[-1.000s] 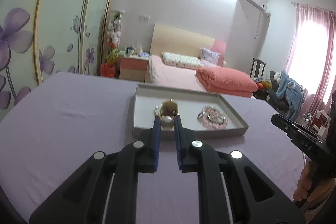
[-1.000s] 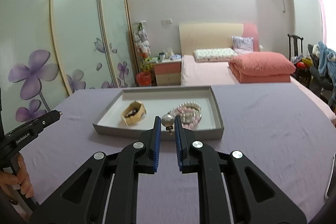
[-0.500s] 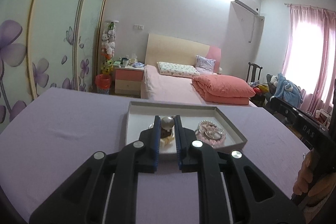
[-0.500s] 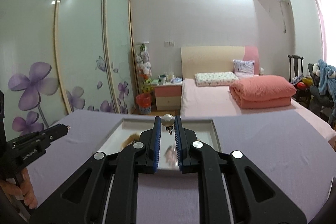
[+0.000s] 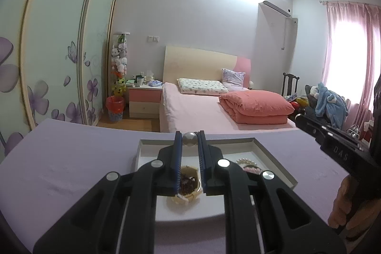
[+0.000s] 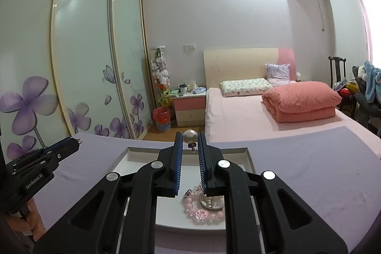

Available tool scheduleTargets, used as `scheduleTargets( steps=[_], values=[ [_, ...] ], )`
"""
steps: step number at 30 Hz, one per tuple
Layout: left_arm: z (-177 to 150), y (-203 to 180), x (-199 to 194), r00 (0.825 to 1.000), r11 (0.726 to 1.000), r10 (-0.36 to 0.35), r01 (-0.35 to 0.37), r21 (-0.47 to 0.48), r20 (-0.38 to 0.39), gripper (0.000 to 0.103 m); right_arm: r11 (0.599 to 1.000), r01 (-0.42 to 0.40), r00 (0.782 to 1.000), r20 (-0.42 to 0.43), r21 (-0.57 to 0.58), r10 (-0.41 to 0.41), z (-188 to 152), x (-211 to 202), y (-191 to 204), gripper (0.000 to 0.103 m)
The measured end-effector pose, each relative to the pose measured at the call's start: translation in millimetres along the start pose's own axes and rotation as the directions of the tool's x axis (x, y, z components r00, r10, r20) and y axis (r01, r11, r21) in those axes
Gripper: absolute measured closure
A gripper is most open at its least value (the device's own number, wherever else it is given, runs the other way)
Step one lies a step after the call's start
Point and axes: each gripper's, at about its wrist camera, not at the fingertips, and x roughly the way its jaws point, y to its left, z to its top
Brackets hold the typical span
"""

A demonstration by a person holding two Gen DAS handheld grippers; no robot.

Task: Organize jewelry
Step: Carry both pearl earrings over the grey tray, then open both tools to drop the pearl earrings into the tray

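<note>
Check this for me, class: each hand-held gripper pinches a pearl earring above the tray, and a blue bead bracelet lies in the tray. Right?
Not quite: the bracelet is pink, not blue, as the right wrist view shows. Each hand-held gripper does pinch a pearl earring above the tray.

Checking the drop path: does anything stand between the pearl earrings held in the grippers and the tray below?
Nothing visible blocks it. Each gripper pinches a pearl earring over the open tray; only the beaded bracelets and yellow bracelet lie inside.
</note>
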Motion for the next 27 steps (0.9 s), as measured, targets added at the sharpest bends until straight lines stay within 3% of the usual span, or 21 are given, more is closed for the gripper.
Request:
scheduleTargets(
  steps=[11, 20, 27],
  values=[
    [4, 6, 34, 1.0, 1.0, -0.014, 0.014, -0.015, -0.005, 0.089, 1.0, -0.003, 1.0, -0.01, -0.003, 0.003, -6, 22, 0, 0.089],
    [-11, 16, 56, 1.0, 0.999, -0.031, 0.031, -0.041, 0.003, 0.089, 1.0, -0.012, 0.999, -0.03, 0.016, 0.012, -20, 42, 0, 0.089],
    [-25, 18, 74, 0.999, 0.999, -0.031, 0.029, -0.033, -0.04, 0.089, 0.999, -0.017, 0.997, -0.079, 0.032, 0.019, -27, 59, -2, 0.089]
  ],
)
